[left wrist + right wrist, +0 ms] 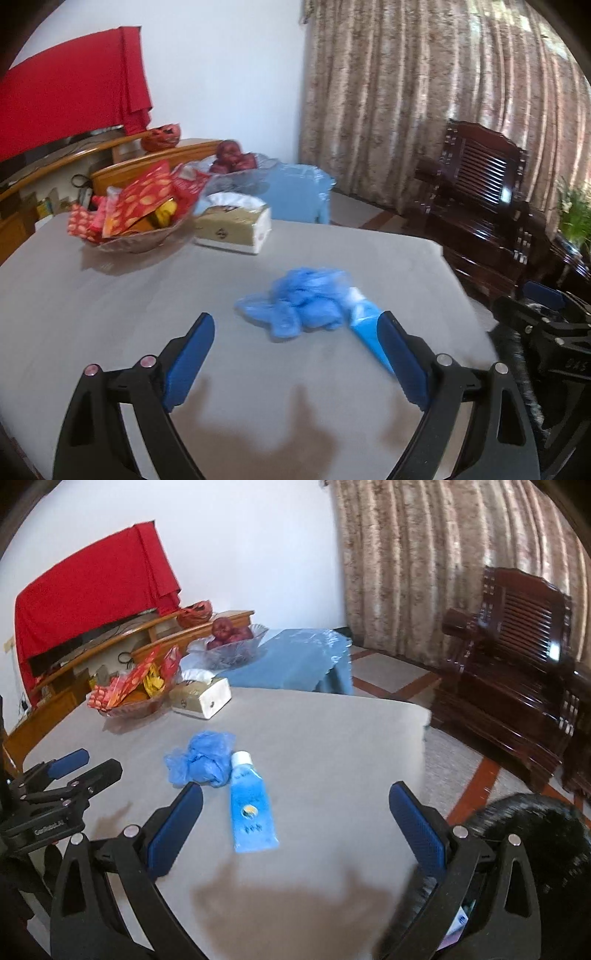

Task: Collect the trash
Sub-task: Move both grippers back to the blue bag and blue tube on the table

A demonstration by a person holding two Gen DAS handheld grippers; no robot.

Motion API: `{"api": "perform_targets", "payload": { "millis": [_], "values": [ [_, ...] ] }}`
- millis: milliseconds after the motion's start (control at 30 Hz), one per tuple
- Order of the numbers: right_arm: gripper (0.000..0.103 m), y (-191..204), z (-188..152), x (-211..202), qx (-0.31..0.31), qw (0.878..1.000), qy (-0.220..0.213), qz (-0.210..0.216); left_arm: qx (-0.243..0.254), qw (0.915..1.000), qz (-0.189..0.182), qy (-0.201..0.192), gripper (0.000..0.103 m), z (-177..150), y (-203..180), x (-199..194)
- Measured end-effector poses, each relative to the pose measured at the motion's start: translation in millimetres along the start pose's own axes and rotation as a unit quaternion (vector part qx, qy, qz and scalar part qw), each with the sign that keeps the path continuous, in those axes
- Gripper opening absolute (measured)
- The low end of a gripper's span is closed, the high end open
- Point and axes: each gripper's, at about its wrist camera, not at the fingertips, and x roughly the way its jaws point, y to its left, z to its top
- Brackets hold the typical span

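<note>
Left gripper (297, 334): spread wide, empty, low over the near part of the table (110, 306); also seen from the right wrist view at the left edge.
Right gripper (295, 805): spread wide, empty, aimed along the table toward the far edge.
Tube (251, 805): blue, white cap, flat near the table's middle, cap toward the far edge; between the right gripper's fingers in view, closer to the left one, not touched.
Glove wad (201, 760): crumpled blue plastic, touching or just beside the tube's cap end, on its left; ahead of the left gripper.
Step in hand: probably first pickup, tube for the right, wad for the left.
Doing it well: centre the tube between the pads, come down on its body rather than the cap, close across the narrow width; take the wad from above at its thickest bunch, as thin film may slip.
Bin: dark shape at lower right of the right wrist view may be a trash bag; too blurred to tell.
Snack bowl (136, 218): far left corner, red packets piled in.
Tissue box (234, 229): just beside the bowl, near the far edge.
Fruit bowl (229, 642): beyond the table, on a blue-covered stand.
Chair (517, 664): dark wood, off the right edge.
In the way: nothing between grippers and trash; only wad and tube crowd each other.
</note>
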Motion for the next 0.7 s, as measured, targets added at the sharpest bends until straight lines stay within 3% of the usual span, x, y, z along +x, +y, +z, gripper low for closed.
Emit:
{"api": "perform_targets", "payload": {
  "millis": [367, 533, 700],
  "values": [
    [0.097, 29.1, -0.9, 95.3, -0.03, 0.998, 0.056, 0.002, -0.018, 0.9986, 0.042, 0.027, 0.088, -8.5, 40.9, 44.7],
    [0.085, 37.5, -6.6, 130.5, -0.046, 0.994, 0.099, 0.0, -0.023, 0.9977, 0.049, 0.04, 0.088, -13.9, 48.1, 56.6],
    [0.08, 37.2, -5.1, 150.0, -0.028, 0.992, 0.127, 0.006, -0.028, 0.9975, 0.048, 0.044, 0.088, -14.8, 48.9, 61.1]
  ]
}}
